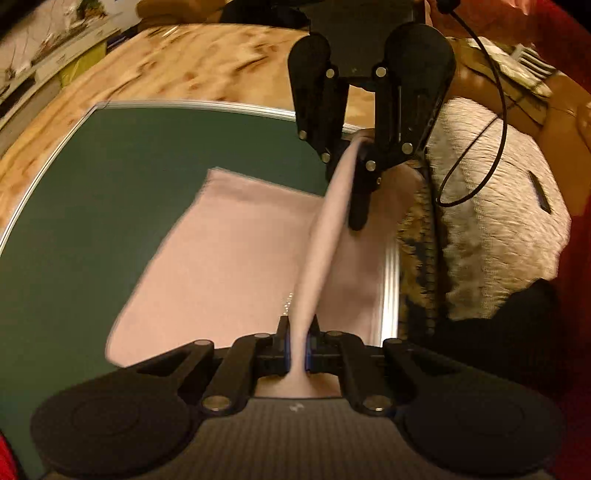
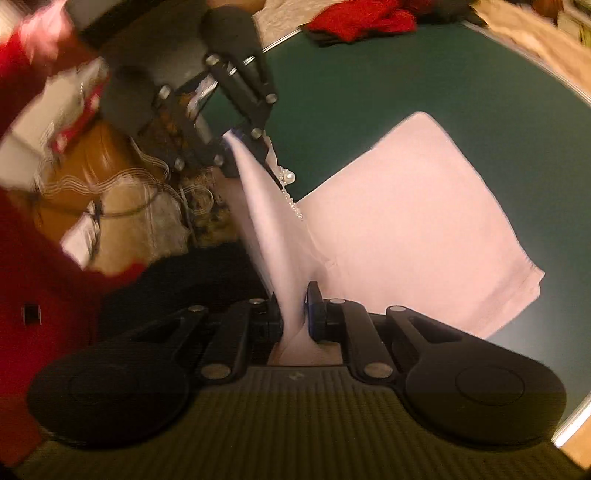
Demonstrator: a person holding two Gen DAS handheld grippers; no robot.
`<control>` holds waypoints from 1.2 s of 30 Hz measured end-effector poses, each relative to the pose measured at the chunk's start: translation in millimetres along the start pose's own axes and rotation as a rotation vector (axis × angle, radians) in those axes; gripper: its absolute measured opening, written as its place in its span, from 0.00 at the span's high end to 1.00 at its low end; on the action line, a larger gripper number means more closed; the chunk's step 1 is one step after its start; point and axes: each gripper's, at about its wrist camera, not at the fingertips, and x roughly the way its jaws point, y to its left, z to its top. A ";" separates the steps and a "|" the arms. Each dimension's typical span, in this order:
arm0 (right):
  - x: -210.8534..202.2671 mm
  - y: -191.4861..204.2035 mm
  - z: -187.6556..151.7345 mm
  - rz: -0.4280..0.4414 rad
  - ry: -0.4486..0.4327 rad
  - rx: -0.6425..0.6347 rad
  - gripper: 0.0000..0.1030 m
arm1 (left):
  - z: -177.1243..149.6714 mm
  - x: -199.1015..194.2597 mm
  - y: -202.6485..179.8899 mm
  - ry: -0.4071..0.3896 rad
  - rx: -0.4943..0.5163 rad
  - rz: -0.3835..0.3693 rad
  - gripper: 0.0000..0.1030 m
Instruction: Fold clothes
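Note:
A pale pink garment [image 1: 221, 251] lies partly on the green table [image 1: 110, 155] near its right edge. My left gripper [image 1: 297, 332] is shut on one edge of it, and the cloth rises taut to my right gripper [image 1: 356, 206], which pinches its other end. In the right wrist view my right gripper [image 2: 297, 306] is shut on the pink garment [image 2: 406, 221], and my left gripper [image 2: 240, 142] holds the far corner. A small string of pearl beads [image 2: 290, 184] hangs on the cloth there.
A cream textured cloth [image 1: 498, 221] and a patterned fabric [image 1: 417, 236] lie beyond the table's metal edge [image 1: 389, 288]. Red and dark clothes [image 2: 362, 18] are piled at the table's far side. A person in red [image 2: 37, 240] is at the left.

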 end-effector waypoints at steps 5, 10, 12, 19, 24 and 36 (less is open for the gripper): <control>27.4 -113.1 29.7 0.096 0.043 0.112 0.87 | 1.9 53.5 76.0 0.072 -0.014 -0.046 0.94; 59.9 -180.4 37.4 0.123 0.062 0.175 0.86 | -1.0 75.1 116.6 0.070 -0.045 -0.101 0.66; 61.5 -190.3 31.3 0.176 0.031 0.201 0.84 | -5.4 73.1 127.9 0.048 -0.070 -0.119 0.66; 58.0 -203.0 4.8 0.237 -0.067 0.328 0.69 | -31.9 62.4 134.8 -0.038 -0.223 -0.126 0.46; 52.1 -189.0 -15.1 0.174 -0.106 0.353 0.45 | -54.8 54.3 125.5 -0.122 -0.322 -0.085 0.28; 40.9 -199.3 -32.0 0.072 -0.245 0.486 0.44 | -51.4 59.6 92.5 -0.206 -0.351 0.116 0.84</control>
